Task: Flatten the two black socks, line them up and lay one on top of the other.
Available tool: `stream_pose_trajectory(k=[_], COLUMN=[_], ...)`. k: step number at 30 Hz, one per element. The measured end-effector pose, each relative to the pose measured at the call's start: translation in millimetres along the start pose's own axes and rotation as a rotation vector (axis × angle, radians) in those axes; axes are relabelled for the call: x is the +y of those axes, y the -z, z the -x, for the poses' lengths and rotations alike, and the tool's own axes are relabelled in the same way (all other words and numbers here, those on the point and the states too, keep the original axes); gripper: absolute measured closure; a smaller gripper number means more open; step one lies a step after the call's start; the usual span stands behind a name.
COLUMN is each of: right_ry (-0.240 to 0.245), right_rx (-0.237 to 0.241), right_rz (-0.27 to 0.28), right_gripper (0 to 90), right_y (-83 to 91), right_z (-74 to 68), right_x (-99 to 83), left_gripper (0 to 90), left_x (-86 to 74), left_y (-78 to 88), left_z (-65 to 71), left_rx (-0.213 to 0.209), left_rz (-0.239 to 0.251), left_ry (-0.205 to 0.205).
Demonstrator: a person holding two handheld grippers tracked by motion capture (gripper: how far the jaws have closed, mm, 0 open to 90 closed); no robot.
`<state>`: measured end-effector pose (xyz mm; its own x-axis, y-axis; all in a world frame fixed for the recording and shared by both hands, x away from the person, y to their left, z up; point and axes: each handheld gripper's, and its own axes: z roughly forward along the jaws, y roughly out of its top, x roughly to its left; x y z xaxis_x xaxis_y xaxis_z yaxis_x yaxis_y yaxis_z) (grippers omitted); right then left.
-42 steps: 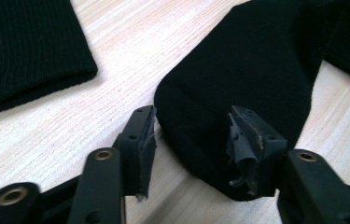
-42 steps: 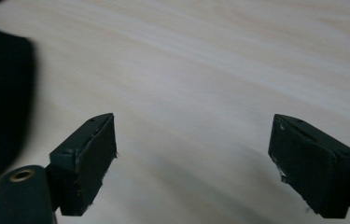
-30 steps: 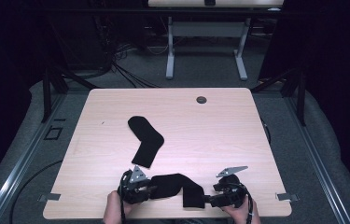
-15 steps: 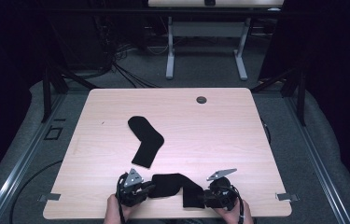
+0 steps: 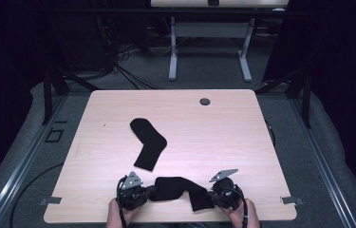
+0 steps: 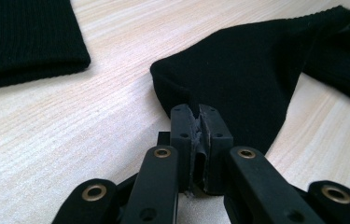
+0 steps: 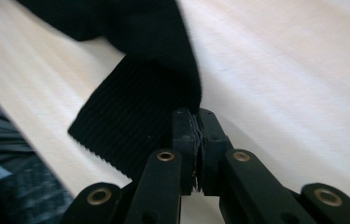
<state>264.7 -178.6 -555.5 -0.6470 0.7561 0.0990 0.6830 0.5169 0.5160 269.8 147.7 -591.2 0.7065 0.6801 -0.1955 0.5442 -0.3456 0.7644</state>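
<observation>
Both claws have just closed on the near sock point(image 5: 178, 190), which lies at the counter's point(image 5: 242, 142) front edge: left claw point(image 5: 148, 192) pinches the toe, right claw point(image 5: 211, 195) the cuff, likely to lift it stretched. Second sock point(image 5: 148, 142) lies farther back.

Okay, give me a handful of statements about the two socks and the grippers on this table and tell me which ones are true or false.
1. Two black socks lie on the table. True: near sock, far sock.
2. The left gripper is shut on the near sock. True.
3. The right gripper hangs open above the table. False: it pinches the near sock's ribbed end.
4. The far sock lies bunched in a ball. False: it lies flat, bent.
</observation>
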Motion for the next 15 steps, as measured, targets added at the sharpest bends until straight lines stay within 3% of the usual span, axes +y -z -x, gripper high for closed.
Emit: stream_pose_trajectory(k=[6,9,11,12,13,14,15], right_ry=[0.18,0.329,0.419,0.443,0.476,0.484,0.46], right_rx=[-0.208,-0.327,-0.38,-0.385,-0.355,-0.323,-0.277], right_rz=[0.026,0.067,0.11,0.135,0.142,0.122,0.098], right_gripper=[88.0,87.9,87.1,86.4,85.4,82.7,78.0], right_y=[17.9,25.0,30.7,31.8,32.3,32.2,28.5], right_z=[5.1,-8.3,-19.7,-24.6,-28.1,-30.2,-30.0], right_x=[20.0,33.9,41.0,42.8,43.4,43.2,41.4], left_gripper=[85.5,85.4,85.3,85.3,85.3,85.3,85.2], left_x=[0.1,0.0,-0.1,-0.1,-0.1,-0.1,-0.2], left_y=[0.1,0.2,0.0,0.1,0.1,0.3,0.1], left_z=[-1.9,-1.9,-2.5,-2.9,-3.0,-3.5,-4.0], left_rx=[-0.011,-0.011,-0.021,-0.023,-0.023,-0.027,-0.031], left_rz=[-0.001,-0.002,0.002,0.0,0.0,-0.003,0.002], left_ry=[0.021,0.02,0.028,0.028,0.029,0.032,0.036])
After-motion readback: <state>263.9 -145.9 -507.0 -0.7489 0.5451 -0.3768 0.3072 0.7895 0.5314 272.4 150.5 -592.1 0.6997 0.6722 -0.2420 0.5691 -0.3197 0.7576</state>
